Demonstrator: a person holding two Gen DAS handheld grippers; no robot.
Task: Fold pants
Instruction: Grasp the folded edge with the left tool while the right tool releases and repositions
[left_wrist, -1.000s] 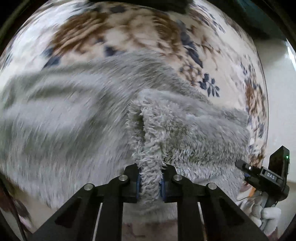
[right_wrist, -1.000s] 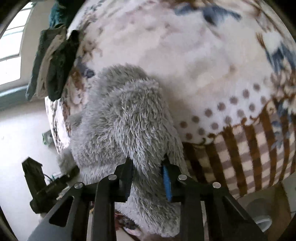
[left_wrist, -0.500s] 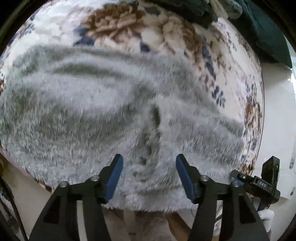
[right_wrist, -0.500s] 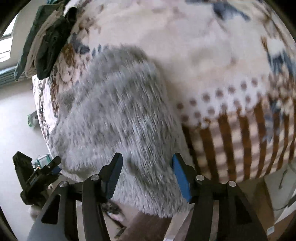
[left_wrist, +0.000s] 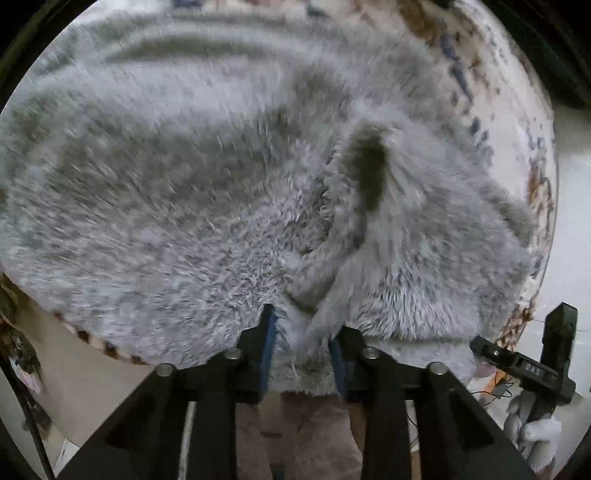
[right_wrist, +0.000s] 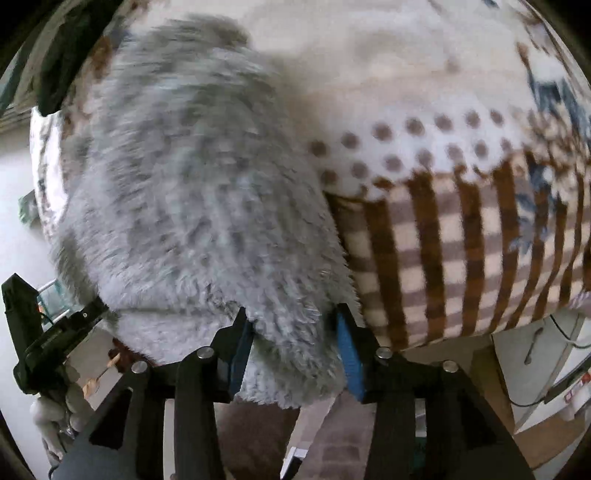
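The fluffy grey pants (left_wrist: 229, 206) lie on the blanket (right_wrist: 461, 236) with brown stripes and dots, close to the blanket's near edge, with a bit of grey fluff hanging over that edge.

The left gripper (left_wrist: 301, 350) is closing its two fingers around a raised fold of the pants at that edge. The fluff sits between the blue pads, but it is hard to tell if they squeeze it yet. The right gripper (right_wrist: 293, 350) is closing too, around a thick end of the pants by the striped part of the blanket. Its pads still look a little apart from the fluff.

To do this step well, both grippers should probably pinch all the layers, not just the top fuzz. They should grab at the same time, so the edge stays straight.

The pants seem to stretch sideways along the blanket's near edge, from one gripper to the other. Which end is the waist cannot be told.
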